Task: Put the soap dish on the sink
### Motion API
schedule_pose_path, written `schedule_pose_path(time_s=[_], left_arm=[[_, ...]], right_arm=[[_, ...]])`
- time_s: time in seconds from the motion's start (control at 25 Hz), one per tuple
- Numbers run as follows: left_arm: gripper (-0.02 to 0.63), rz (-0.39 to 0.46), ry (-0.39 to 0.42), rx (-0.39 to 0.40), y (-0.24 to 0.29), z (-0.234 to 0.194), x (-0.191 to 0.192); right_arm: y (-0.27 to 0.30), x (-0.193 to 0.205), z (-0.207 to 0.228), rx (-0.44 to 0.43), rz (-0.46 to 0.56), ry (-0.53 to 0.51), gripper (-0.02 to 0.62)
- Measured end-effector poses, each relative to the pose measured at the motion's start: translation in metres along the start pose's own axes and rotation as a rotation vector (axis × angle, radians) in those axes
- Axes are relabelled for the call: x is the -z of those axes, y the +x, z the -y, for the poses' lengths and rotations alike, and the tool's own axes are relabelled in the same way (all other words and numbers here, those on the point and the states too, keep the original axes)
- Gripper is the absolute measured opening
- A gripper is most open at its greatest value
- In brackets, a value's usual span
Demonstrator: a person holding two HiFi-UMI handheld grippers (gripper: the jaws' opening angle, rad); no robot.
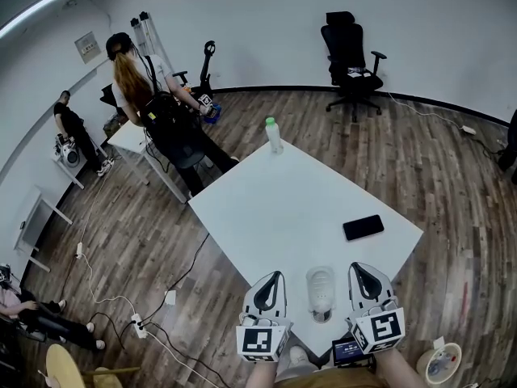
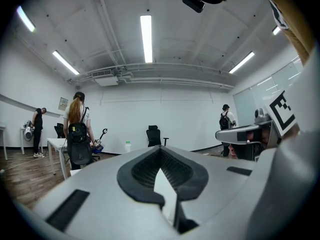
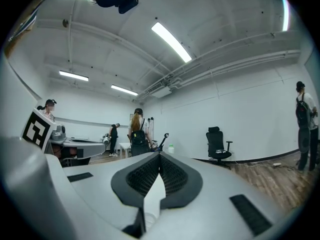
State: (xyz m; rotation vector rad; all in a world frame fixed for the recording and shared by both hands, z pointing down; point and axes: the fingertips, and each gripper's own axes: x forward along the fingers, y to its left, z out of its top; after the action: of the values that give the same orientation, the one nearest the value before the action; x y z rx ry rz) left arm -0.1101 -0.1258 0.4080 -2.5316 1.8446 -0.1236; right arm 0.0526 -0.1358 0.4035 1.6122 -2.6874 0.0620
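Black phone (image 1: 363, 227) on the white table (image 1: 266, 217) — green-capped bottle (image 1: 274, 134), perhaps plastic, at its far corner.

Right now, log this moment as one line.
left tool: shut, empty | right tool: shut, empty | soap dish: on table near edge, between tools, not gripped | sink: not in view

No words, numbers or brand names can be read anywhere. A paper notice (image 1: 87, 47) on the white wall (image 1: 258, 23) is too small to make out. The left gripper (image 1: 271, 275) and the right gripper (image 1: 362, 267) each carry a black-and-white square marker (image 1: 261, 339), a block pattern without letters. A small screen (image 1: 349, 350) beneath the right gripper is illegible.
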Motion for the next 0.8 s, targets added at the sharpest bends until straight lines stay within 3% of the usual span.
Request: schedule_pose_path(time_s=[0.32, 0.8], left_arm=[[0.006, 0.055, -0.011, -0.022, -0.001, -0.003, -0.018], [0.006, 0.052, -0.02, -0.019, -0.001, -0.004, -0.017]], right_arm=[[-0.001, -0.022, -0.003, 0.006, 0.037, -0.047, 0.008], [0.0, -0.02, -0.002, 0.014, 0.034, -0.051, 0.008]])
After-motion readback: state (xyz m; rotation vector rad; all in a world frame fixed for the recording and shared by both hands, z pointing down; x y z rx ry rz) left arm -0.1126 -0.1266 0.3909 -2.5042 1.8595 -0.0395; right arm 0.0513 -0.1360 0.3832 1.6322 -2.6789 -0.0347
